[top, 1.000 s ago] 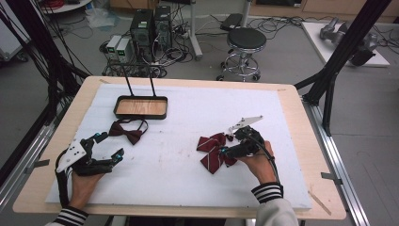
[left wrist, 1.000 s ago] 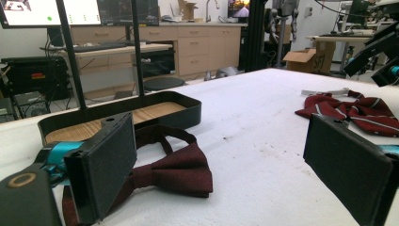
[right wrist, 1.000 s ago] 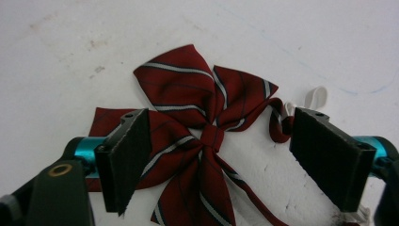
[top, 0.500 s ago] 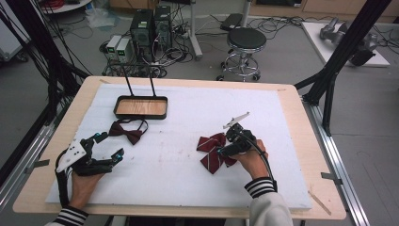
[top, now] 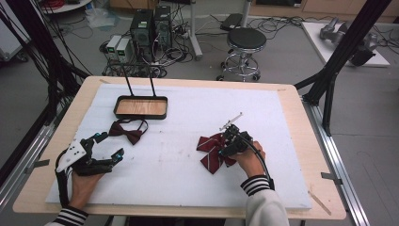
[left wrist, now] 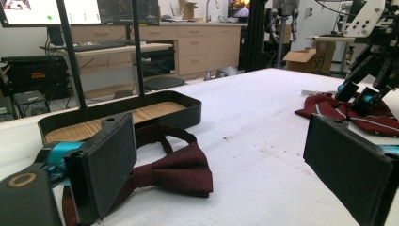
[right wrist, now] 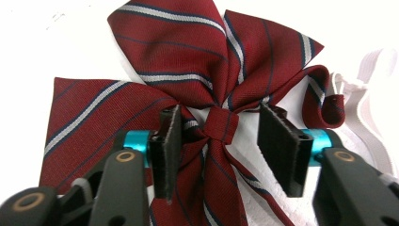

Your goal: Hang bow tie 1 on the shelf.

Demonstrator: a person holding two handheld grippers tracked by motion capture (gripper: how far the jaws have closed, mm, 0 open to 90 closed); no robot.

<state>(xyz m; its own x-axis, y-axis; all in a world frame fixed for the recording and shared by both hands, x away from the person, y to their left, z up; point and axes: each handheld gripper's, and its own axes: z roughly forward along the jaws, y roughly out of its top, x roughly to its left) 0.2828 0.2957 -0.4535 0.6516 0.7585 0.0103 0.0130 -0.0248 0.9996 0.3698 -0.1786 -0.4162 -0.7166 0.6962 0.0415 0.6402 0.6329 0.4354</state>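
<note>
My right gripper (right wrist: 219,150), jaws just narrowing but not yet pinching, straddles the striped bow's (right wrist: 188,70) knot near the worktop's front edge; next, squeeze.

Your black tongs (right wrist: 221,146) straddle a dark red bow (right wrist: 188,61) striped white and navy, beside a plain maroon bow tie (top: 128,132).

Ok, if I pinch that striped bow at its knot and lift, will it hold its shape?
Probably not fully. The striped bow is thin woven cloth, so its tails should droop. It looks light. The white elastic strap would likely dangle. The right gripper straddles the knot; its closing pads aren't pressing yet.
</note>
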